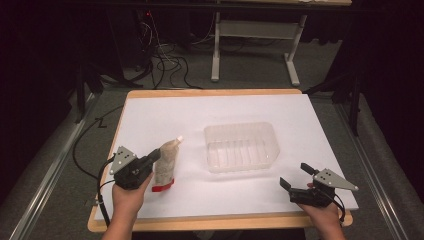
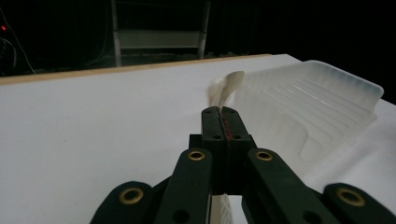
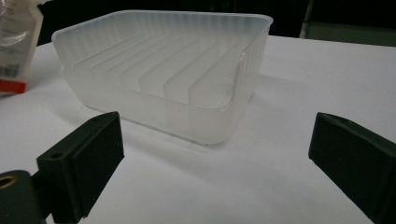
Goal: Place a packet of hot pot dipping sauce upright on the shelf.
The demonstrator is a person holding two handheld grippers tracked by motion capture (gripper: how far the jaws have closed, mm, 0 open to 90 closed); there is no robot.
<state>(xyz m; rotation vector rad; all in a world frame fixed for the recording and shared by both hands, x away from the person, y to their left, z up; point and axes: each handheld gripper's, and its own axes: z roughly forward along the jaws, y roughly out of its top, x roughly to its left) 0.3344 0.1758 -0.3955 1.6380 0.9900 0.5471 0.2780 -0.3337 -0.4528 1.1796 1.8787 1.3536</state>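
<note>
One pouch [image 1: 166, 162], tan with a red bottom edge and a white top tip, lying lengthwise on the white table [image 1: 150, 120] near its front left, just left of the tray. Being clamped along its edge by the left gripper [image 1: 154, 156]; jaws pressing fully together on the thin pouch material, as seen in the left gripper view, where the pouch [image 2: 226, 87] is rising past the jaw tips of the left gripper [image 2: 223, 113].

One clear plastic tray [image 1: 270, 135], rectangular with a ribbed floor, sitting at the table centre. Holding nothing inside; ribs [image 3: 159, 65] showing plainly through the translucent walls in the right gripper view.

Right gripper [image 1: 296, 176] hovering at the front right of the table, apart from the tray, jaws spread wide and gripping nothing. In the right gripper view, tray [image 3: 243, 28] standing between and beyond the two open jaws, pouch [image 3: 16, 42] showing at the far left edge.

Count: one pouch, one tray, two grippers.
</note>
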